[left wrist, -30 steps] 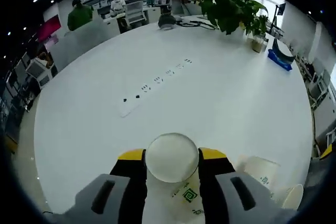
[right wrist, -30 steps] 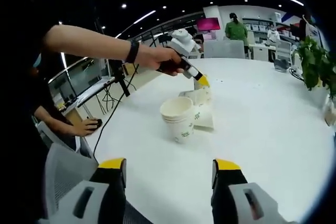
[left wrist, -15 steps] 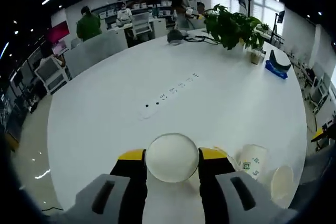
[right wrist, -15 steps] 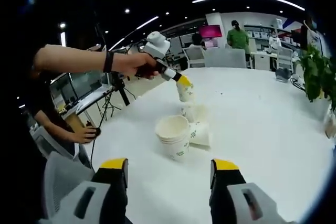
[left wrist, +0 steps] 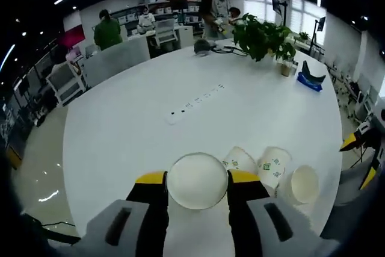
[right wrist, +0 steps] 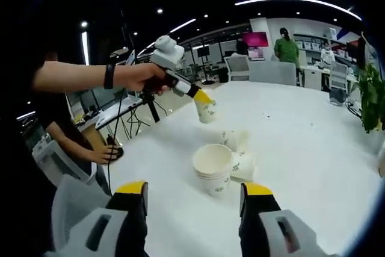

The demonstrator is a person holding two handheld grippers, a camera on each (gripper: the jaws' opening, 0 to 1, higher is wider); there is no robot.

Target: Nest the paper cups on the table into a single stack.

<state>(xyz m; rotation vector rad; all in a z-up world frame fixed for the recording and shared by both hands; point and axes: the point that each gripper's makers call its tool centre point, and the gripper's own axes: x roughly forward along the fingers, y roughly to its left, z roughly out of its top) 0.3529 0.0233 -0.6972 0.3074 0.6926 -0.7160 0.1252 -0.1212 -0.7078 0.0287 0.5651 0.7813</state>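
Upright stack of nested cups (right wrist: pixel 214 170) on the white table (right wrist: pixel 313 148): the landmark, mouth up to take the next cup; two loose cups (right wrist: pixel 236 150) lie tipped just behind it, apparently awaiting collection. Left gripper (right wrist: pixel 203 105), jaws pinching one paper cup (left wrist: pixel 197 180), held in the air above and behind the stack, probably for carrying over and nesting. Right gripper (right wrist: pixel 191 200), jaws spread and holding nothing, in front of the stack.

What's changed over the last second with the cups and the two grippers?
The left gripper has lifted its paper cup up off the table, clear of the lying cups. It stays clamped on that cup. The upright stack stands where it was, and the right gripper stays open and empty.
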